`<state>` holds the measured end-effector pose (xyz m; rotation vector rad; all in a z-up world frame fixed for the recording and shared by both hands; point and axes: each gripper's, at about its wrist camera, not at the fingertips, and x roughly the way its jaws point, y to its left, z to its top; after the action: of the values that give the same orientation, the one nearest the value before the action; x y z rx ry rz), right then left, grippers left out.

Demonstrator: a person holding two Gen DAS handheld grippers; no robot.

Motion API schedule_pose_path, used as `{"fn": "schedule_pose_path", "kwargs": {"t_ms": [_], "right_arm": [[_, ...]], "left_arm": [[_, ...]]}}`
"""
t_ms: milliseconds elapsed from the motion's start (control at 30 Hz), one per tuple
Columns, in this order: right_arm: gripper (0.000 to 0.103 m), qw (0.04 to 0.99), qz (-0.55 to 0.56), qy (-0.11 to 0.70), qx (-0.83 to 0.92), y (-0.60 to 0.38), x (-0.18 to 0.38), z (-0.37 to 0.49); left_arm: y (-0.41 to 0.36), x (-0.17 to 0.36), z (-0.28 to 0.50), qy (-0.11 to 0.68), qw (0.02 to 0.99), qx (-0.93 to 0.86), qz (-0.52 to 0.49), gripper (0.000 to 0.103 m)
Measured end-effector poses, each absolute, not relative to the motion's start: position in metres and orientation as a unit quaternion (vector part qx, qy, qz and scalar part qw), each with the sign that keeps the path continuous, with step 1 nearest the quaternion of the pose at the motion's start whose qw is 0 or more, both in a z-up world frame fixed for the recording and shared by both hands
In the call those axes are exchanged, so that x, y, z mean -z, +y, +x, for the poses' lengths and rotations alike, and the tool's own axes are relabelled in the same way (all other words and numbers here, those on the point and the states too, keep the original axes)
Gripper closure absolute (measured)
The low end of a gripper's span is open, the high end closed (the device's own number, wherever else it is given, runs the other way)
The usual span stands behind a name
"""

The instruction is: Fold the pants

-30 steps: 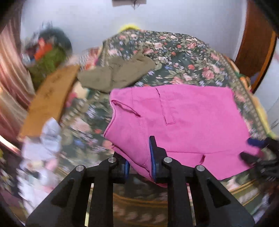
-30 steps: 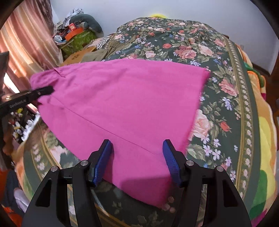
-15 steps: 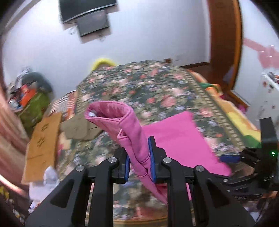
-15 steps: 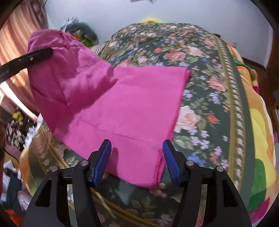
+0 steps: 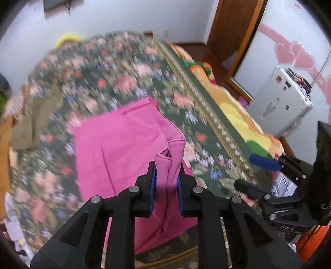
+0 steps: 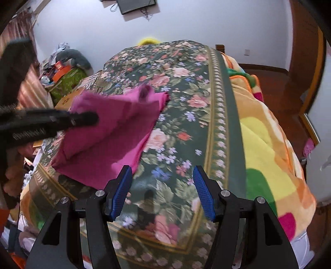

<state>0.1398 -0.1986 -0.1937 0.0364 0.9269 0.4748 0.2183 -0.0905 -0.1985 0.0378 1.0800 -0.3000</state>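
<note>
A home bedroom: a bed under a floral bedspread [image 6: 182, 115] fills the view, a bright fleece blanket [image 6: 266, 144] at three o'clock, a wall-mounted screen [image 6: 136, 5] at twelve, curtains [image 6: 31, 87] and piled belongings [image 6: 62, 70] at ten.

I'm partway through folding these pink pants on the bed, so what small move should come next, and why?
Probably lower the left claw and open it, so the bunched fabric drops flat on the half below. It is shut on a gathered edge of the pink pants, already doubled over on the floral bedspread. The right claw is open, over bare bedspread, holding nothing, free to smooth the fold afterwards.
</note>
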Motion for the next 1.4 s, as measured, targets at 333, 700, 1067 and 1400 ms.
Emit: {"fn": "schedule_pose_path", "kwargs": {"t_ms": [333, 700, 1067, 1400], "right_arm": [[0.046, 0.870, 0.020, 0.439, -0.223, -0.202, 0.189, 0.134], [0.039, 0.868, 0.019, 0.422, -0.261, -0.164, 0.174, 0.140], [0.039, 0.842, 0.007, 0.473, -0.258, -0.140, 0.221, 0.164], [0.032, 0.848, 0.011, 0.469, -0.246, -0.155, 0.229, 0.168]], "left_arm": [[-0.098, 0.204, 0.200, 0.532, 0.829, 0.171, 0.030, 0.049], [-0.018, 0.168, 0.225, 0.480, 0.873, 0.082, 0.019, 0.038], [0.040, 0.201, 0.323, 0.516, 0.856, 0.028, 0.029, 0.035], [0.009, 0.275, 0.381, 0.576, 0.808, 0.047, 0.114, 0.031]]}}
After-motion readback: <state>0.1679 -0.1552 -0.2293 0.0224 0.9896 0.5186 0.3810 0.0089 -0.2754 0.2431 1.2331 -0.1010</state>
